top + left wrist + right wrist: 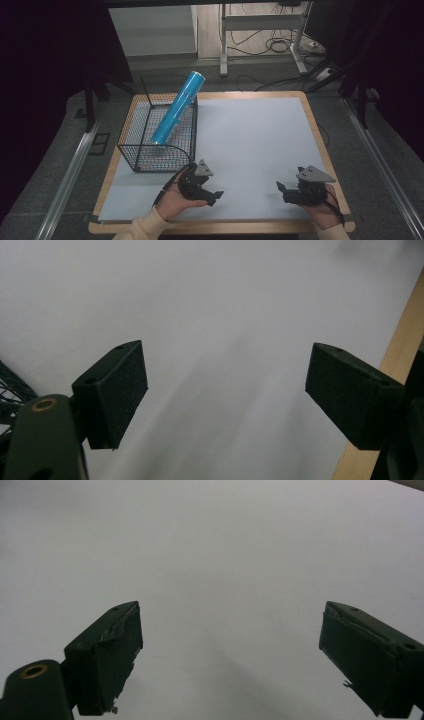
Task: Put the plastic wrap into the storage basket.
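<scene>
A blue tube [176, 108] leans tilted inside a black wire basket [134, 150] at the table's left, its top sticking out past the rim. My left gripper [216, 196] rests low over the grey mat just in front of the basket, open, with bare mat between its jaws [227, 390]. My right gripper [282, 192] sits near the front right of the mat, open too, and its view has plain mat between the jaws [230, 655]. Neither holds anything.
A grey mat [250, 145] covers the wooden table [316, 135]; the wood edge [395, 360] shows at the right of the left gripper view, basket wire [12, 385] at its left. Beyond the table are desk legs and cables [270, 45] on the floor.
</scene>
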`<state>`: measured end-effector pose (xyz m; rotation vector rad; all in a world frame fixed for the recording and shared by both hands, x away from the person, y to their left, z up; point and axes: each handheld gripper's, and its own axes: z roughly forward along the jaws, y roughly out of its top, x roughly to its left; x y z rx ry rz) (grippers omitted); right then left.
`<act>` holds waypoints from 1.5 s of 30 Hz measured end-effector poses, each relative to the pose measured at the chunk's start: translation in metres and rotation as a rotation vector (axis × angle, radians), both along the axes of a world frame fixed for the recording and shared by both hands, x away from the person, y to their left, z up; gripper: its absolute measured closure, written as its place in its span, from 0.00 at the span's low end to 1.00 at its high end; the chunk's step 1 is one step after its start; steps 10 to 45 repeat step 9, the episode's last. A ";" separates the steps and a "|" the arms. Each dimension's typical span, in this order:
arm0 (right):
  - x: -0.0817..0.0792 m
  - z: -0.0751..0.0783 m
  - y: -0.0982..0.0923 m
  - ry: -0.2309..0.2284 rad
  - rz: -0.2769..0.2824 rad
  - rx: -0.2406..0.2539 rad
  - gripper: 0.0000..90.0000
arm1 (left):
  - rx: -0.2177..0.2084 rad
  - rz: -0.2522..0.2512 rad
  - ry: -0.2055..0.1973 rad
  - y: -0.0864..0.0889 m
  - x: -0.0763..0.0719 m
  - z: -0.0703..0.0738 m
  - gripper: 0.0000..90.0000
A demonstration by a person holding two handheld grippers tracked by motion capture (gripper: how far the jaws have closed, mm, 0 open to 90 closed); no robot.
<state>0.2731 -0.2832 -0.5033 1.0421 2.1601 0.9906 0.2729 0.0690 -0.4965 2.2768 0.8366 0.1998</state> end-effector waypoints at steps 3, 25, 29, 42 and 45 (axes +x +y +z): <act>-0.001 0.000 0.001 0.000 0.008 -0.002 0.12 | 0.013 -0.004 -0.002 0.000 0.001 -0.002 0.19; 0.003 0.000 0.008 -0.005 0.020 0.000 0.12 | 0.001 -0.008 -0.022 0.001 0.000 -0.005 0.19; 0.003 0.000 0.008 -0.005 0.020 0.000 0.12 | 0.001 -0.008 -0.022 0.001 0.000 -0.005 0.19; 0.003 0.000 0.008 -0.005 0.020 0.000 0.12 | 0.001 -0.008 -0.022 0.001 0.000 -0.005 0.19; 0.003 0.000 0.008 -0.005 0.020 0.000 0.12 | 0.001 -0.008 -0.022 0.001 0.000 -0.005 0.19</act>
